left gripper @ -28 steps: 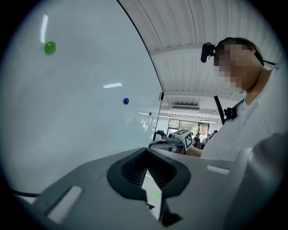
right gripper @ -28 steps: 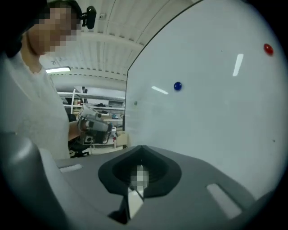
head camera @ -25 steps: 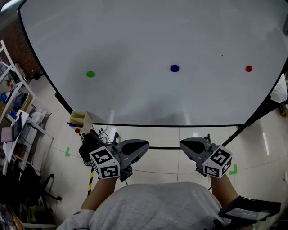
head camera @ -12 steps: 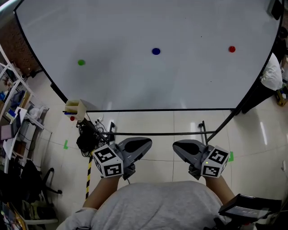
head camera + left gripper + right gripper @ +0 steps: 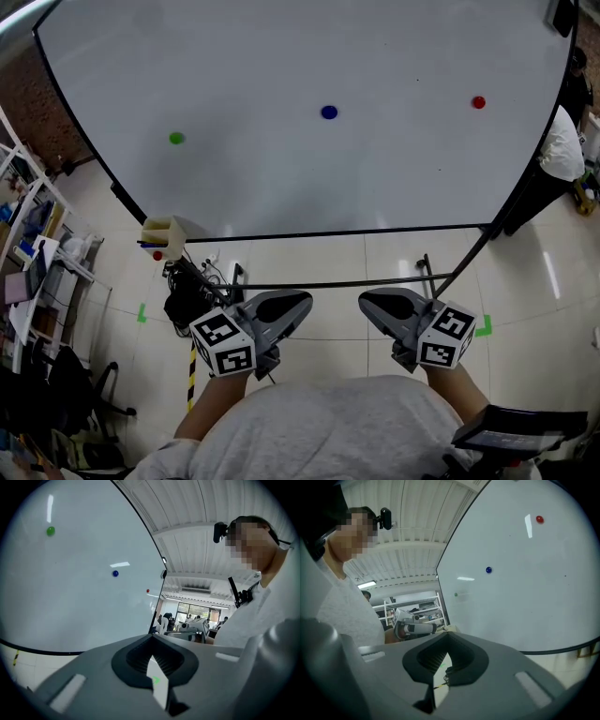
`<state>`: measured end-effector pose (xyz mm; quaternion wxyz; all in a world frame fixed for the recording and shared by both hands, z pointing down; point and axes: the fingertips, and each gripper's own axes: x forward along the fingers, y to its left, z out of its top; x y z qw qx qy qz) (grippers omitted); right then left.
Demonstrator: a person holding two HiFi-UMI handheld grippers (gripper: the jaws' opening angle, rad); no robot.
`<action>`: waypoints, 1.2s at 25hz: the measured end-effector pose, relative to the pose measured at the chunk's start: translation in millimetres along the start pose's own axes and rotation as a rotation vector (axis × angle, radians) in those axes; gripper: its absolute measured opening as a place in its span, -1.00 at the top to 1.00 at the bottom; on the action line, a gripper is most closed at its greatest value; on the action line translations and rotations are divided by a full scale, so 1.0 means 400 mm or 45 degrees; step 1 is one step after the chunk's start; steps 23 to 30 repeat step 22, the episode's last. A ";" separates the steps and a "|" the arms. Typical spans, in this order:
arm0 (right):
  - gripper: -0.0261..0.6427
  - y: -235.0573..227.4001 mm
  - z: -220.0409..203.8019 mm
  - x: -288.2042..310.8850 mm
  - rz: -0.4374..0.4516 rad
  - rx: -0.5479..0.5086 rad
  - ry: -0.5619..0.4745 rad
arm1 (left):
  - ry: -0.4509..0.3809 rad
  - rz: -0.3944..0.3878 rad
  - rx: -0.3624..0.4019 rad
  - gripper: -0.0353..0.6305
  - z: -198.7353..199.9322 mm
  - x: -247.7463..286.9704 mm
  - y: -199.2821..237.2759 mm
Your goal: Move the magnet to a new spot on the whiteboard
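The whiteboard (image 5: 281, 187) carries three round magnets: green (image 5: 176, 138) at left, blue (image 5: 328, 112) in the middle, red (image 5: 478, 102) at right. In the left gripper view they run green (image 5: 50, 530), blue (image 5: 115, 573), red (image 5: 148, 591). The right gripper view has red (image 5: 539, 519), blue (image 5: 488, 569) and a faint green (image 5: 456, 594). My left gripper (image 5: 302, 302) and right gripper (image 5: 367, 300) hover close to my body over the floor, far short of the board. Both are shut with nothing between their jaws.
A pale holder box (image 5: 164, 236) hangs at the board's lower left corner, above a tangle of cables (image 5: 187, 295). The stand's bars (image 5: 427, 274) cross the floor below the board. Shelves (image 5: 37, 253) fill the left side. A person in white (image 5: 561, 142) stands at the right edge.
In the head view the board and its magnets have shifted up and to the left, then settled. Both grippers stay shut near my body, a little lower in the picture.
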<state>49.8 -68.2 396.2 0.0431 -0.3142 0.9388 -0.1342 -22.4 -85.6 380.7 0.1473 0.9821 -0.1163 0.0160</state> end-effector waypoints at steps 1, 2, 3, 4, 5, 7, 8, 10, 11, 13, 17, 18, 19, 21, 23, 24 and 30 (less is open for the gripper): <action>0.91 0.001 0.004 0.003 0.008 0.015 -0.012 | -0.006 -0.005 -0.001 0.94 -0.002 -0.003 0.002; 0.91 0.005 0.008 0.005 0.018 0.028 -0.022 | -0.010 -0.007 0.000 0.94 -0.002 -0.006 0.001; 0.91 0.010 0.012 0.005 0.027 0.032 -0.028 | -0.010 -0.007 0.004 0.94 0.000 -0.008 -0.001; 0.91 0.014 0.016 0.004 0.030 0.029 -0.031 | -0.011 -0.007 0.011 0.94 0.005 -0.010 -0.005; 0.91 0.017 0.021 0.003 0.030 0.024 -0.035 | -0.017 -0.010 0.017 0.94 0.010 -0.011 -0.007; 0.91 0.016 0.027 0.003 0.027 0.018 -0.041 | -0.030 -0.015 0.027 0.94 0.018 -0.016 -0.005; 0.91 0.013 0.028 0.006 0.025 0.016 -0.043 | -0.031 -0.012 0.032 0.94 0.021 -0.018 -0.001; 0.91 0.006 0.028 0.012 0.023 0.011 -0.045 | -0.027 -0.004 0.044 0.94 0.024 -0.021 0.011; 0.91 0.004 0.028 0.015 0.024 0.008 -0.045 | -0.029 -0.002 0.048 0.94 0.026 -0.022 0.016; 0.91 0.003 0.031 0.014 0.025 0.005 -0.044 | -0.034 -0.009 0.048 0.95 0.032 -0.020 0.015; 0.91 0.004 0.036 -0.001 0.020 0.005 -0.042 | -0.017 -0.034 0.044 0.95 0.038 -0.003 -0.010; 0.91 0.003 0.040 -0.005 0.019 0.002 -0.043 | -0.014 -0.038 0.043 0.95 0.039 0.000 -0.014; 0.91 0.002 0.043 -0.008 0.018 -0.002 -0.044 | -0.014 -0.044 0.042 0.95 0.041 0.003 -0.017; 0.91 -0.001 0.049 -0.013 0.017 -0.013 -0.043 | -0.019 -0.059 0.046 0.96 0.046 0.009 -0.022; 0.91 -0.003 0.052 -0.015 0.016 -0.020 -0.041 | -0.023 -0.067 0.049 0.96 0.048 0.012 -0.025; 0.91 -0.003 0.052 -0.015 0.016 -0.020 -0.041 | -0.023 -0.067 0.049 0.96 0.048 0.012 -0.025; 0.91 -0.003 0.052 -0.015 0.016 -0.020 -0.041 | -0.023 -0.067 0.049 0.96 0.048 0.012 -0.025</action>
